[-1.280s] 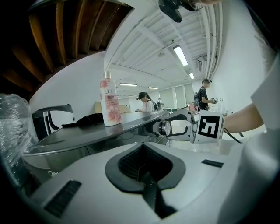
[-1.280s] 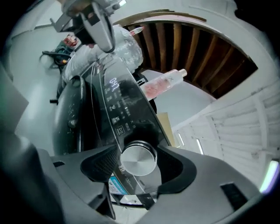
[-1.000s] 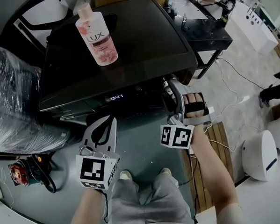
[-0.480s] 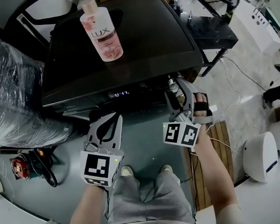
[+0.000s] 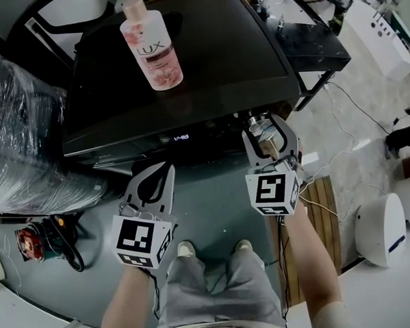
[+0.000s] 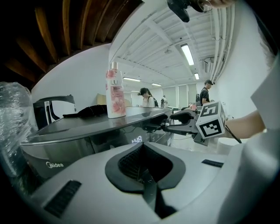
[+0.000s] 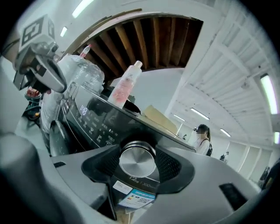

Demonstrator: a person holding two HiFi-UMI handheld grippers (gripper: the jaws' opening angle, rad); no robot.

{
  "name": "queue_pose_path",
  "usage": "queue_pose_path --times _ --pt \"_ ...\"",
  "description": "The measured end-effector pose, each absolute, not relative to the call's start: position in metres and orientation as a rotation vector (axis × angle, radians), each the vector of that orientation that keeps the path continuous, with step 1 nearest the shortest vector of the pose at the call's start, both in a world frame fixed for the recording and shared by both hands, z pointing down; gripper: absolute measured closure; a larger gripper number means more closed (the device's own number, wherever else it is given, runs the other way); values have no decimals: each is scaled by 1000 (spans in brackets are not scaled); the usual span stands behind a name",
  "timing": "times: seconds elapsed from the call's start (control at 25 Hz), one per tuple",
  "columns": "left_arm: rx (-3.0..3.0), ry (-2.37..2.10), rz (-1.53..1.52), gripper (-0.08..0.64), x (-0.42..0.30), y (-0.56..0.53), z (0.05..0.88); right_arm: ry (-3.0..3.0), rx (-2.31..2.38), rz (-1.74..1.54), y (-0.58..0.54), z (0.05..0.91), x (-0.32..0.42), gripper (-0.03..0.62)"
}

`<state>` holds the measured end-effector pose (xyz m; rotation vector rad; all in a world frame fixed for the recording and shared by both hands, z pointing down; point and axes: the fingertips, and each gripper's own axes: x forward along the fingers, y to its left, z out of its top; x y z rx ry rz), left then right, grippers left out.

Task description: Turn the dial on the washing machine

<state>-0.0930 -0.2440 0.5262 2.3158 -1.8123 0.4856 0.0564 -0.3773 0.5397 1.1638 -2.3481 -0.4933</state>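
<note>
Gripping the dial [image 7: 137, 160] at the right end of the washing machine [image 5: 187, 78] front panel.
Left of machine, plastic-wrapped bundle [image 5: 22, 135], contents unclear thru the film. Lux bottle [image 5: 154, 49] upright on machine lid, back-left, pinkish; fill level not readable. At machine front, right gripper [image 5: 263, 127]: jaws wide, have just been closing a bit, pads pinching the dial on both sides. Before the machine, not touching, left gripper [image 5: 161, 174]: jaws pressed together, empty. Display [image 5: 181, 137] left of dial, digits too small to read.
</note>
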Motion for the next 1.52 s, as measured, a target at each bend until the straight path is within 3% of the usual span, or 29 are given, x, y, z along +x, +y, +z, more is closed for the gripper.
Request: queue_pose_path --times 0.8,1.28,1.52 --pt "2303 -1742 414 540 -91 -252 518 -2660 1363 401 -391 540 77 311" --pt "2314 -1718 429 540 -92 -251 508 -2643 1376 424 -387 533 81 310" --pt "2314 -1736 415 540 -99 -246 482 -2643 1340 331 -369 498 75 380"
